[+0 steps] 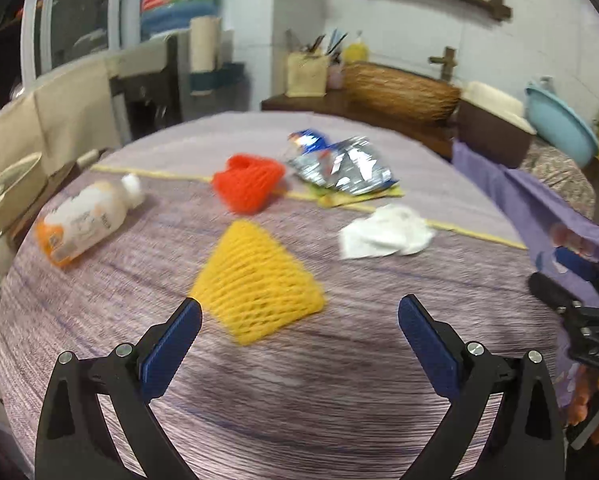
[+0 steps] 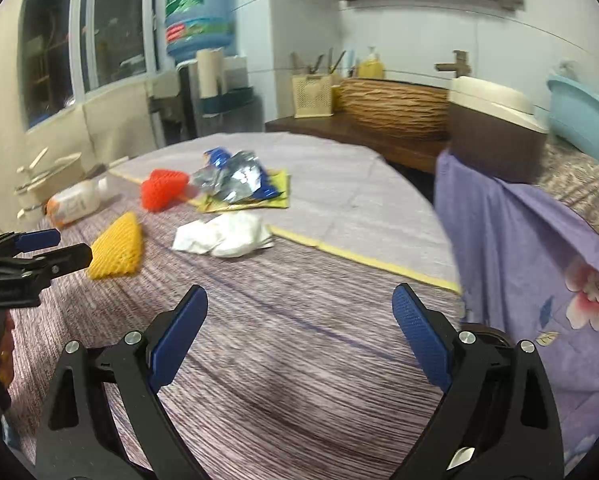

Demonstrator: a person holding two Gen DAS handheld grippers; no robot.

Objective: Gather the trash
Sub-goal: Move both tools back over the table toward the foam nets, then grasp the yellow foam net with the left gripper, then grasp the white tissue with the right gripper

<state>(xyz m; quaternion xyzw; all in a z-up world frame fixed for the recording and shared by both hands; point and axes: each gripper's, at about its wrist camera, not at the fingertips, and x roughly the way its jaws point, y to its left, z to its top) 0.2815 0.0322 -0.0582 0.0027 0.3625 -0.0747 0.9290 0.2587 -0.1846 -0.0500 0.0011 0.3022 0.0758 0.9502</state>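
Observation:
Trash lies on a purple-grey tablecloth (image 1: pixel 299 392): a yellow foam net (image 1: pixel 255 280), a red foam net (image 1: pixel 247 184), a crumpled white tissue (image 1: pixel 385 232), a silver and blue snack wrapper (image 1: pixel 339 164) and a plastic bottle (image 1: pixel 85 222) on its side. My left gripper (image 1: pixel 299 308) is open and empty, just in front of the yellow net. My right gripper (image 2: pixel 299 300) is open and empty, short of the tissue (image 2: pixel 223 234). The right wrist view also shows the yellow net (image 2: pixel 117 248), the red net (image 2: pixel 163 188), the wrapper (image 2: pixel 235 178), the bottle (image 2: pixel 73 202) and the left gripper (image 2: pixel 65 250).
A purple floral cloth (image 2: pixel 531 264) hangs at the table's right edge. Behind the table are a wicker basket (image 1: pixel 399 88), a brown box (image 1: pixel 495 128), a blue basin (image 1: pixel 559 120) and a water jug (image 2: pixel 199 16). The right gripper's body (image 1: pixel 579 300) shows at the right.

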